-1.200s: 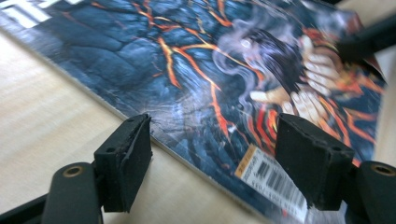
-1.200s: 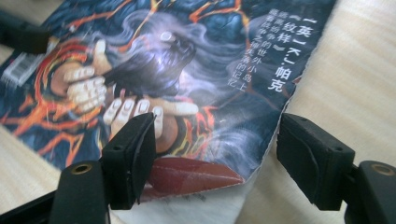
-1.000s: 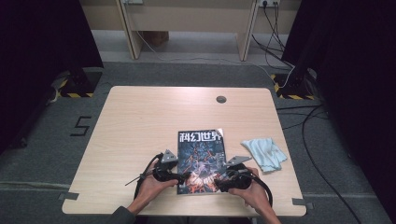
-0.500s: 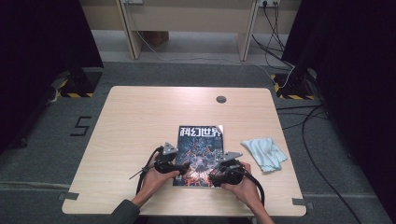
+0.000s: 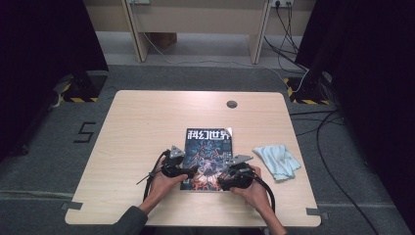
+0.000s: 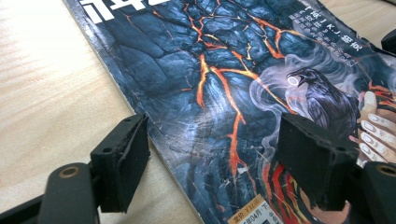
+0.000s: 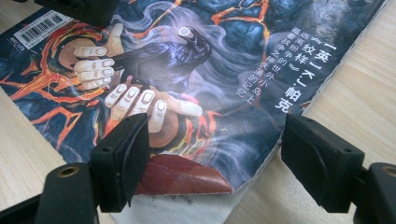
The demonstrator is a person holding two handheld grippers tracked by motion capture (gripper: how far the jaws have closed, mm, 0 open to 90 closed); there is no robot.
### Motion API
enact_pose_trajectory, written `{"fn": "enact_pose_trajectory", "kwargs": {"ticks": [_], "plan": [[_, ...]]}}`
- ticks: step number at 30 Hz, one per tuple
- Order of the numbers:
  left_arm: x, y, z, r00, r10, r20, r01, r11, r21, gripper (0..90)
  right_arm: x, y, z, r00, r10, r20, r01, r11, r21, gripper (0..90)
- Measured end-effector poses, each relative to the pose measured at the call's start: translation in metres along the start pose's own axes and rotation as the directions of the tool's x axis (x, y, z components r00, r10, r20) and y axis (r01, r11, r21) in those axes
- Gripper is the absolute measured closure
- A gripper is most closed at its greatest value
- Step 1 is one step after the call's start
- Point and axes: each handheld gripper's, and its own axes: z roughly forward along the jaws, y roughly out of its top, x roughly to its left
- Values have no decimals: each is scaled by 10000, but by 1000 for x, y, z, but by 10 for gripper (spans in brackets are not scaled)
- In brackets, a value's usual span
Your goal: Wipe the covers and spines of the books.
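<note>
While the magazine [image 5: 208, 157] lies flat near the front middle of the pale wooden worktop [image 5: 147, 122], its white title 科幻世界 runs across the top of the dark, lava-cracked cover (a raven and pale hands are drawn lower down). A barcode sticker [image 7: 41, 28] sits at one corner, and a yellow tag [image 6: 246, 211] reads "04月". The left tool [image 6: 212, 156] straddles the spine edge and the right tool [image 7: 215, 154] a curled corner, both with jaws apart, gripping nothing; a light blue cloth [image 5: 276, 160] lies beside.
</note>
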Motion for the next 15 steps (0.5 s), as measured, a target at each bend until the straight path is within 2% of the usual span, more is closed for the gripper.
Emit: {"fn": "enact_pose_trajectory", "kwargs": {"ticks": [8,12,15], "plan": [[-3,-1,-11,9997,246,93,-246,9997,-87,261,-1,-2,-1,9999,157,-42,-158,9997,-186,250],[0,-4,-16,9998,107,150,-106,9999,-80,259,-1,-4,-4,9992,354,-165,-360,9987,-361,253],[0,-5,-19,9995,23,313,-22,10000,-18,253,-5,-4,-9,9982,560,-193,-573,9957,-723,253]]}}
